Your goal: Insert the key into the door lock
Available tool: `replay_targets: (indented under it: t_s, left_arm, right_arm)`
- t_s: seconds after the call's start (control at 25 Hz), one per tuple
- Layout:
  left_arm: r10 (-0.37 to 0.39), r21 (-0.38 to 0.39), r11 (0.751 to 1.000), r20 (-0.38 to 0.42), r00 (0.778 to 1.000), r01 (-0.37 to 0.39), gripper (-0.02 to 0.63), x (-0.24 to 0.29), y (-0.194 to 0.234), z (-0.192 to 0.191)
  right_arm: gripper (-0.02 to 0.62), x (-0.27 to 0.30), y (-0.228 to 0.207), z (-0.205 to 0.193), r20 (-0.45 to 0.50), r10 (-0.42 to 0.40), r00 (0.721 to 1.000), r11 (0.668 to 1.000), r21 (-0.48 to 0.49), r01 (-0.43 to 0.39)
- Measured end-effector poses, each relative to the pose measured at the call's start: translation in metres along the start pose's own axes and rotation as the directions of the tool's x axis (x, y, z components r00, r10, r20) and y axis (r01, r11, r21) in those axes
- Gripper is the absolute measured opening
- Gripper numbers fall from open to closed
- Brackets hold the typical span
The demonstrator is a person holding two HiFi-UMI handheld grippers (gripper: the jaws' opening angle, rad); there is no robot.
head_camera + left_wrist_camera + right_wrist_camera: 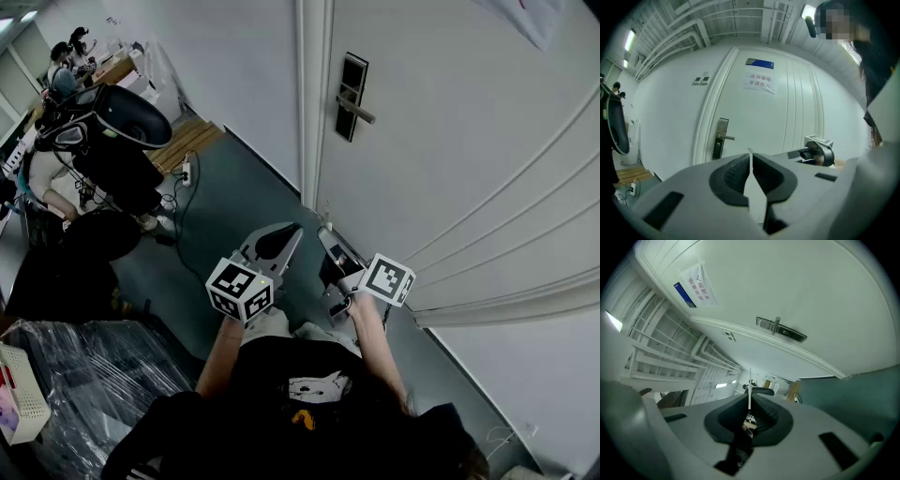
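Observation:
The door lock (pixel 351 97) is a dark plate with a metal lever on the white door (pixel 450 141), far ahead of both grippers. My right gripper (pixel 324 233) is shut on the key (pixel 749 386); its thin blade sticks out past the fingertips and a key ring hangs behind it. In the right gripper view (pixel 750 398) the door lock (pixel 781 329) lies well beyond the blade. My left gripper (pixel 292 229) is shut with nothing in it. In the left gripper view (pixel 750 155) the door lock (pixel 720 138) shows at the left and the right gripper (pixel 818 151) beside it.
A paper sign (pixel 761 82) is stuck high on the door. A black chair (pixel 131 117), a power strip (pixel 186 172) with cables and a wooden pallet (pixel 190 139) stand to the left. People sit at the far left. A plastic-wrapped bundle (pixel 84 375) lies at the lower left.

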State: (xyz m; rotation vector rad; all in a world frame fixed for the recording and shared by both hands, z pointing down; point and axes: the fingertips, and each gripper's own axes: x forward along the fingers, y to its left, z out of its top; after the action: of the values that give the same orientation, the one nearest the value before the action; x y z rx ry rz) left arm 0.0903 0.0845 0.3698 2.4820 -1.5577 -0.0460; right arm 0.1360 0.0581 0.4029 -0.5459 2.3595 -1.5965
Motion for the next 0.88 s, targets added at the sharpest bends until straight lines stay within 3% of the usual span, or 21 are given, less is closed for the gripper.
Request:
replay_targets:
  t_s: [0.88]
  left_arm:
    - [0.022, 0.019, 1.0, -0.02, 1.0, -0.022, 0.023, -0.0048, -0.0011, 0.0002]
  right_arm:
    - [0.021, 0.005, -0.0043, 0.0013, -0.012, 0.014, 1.0, 1.0, 0.027, -0.013]
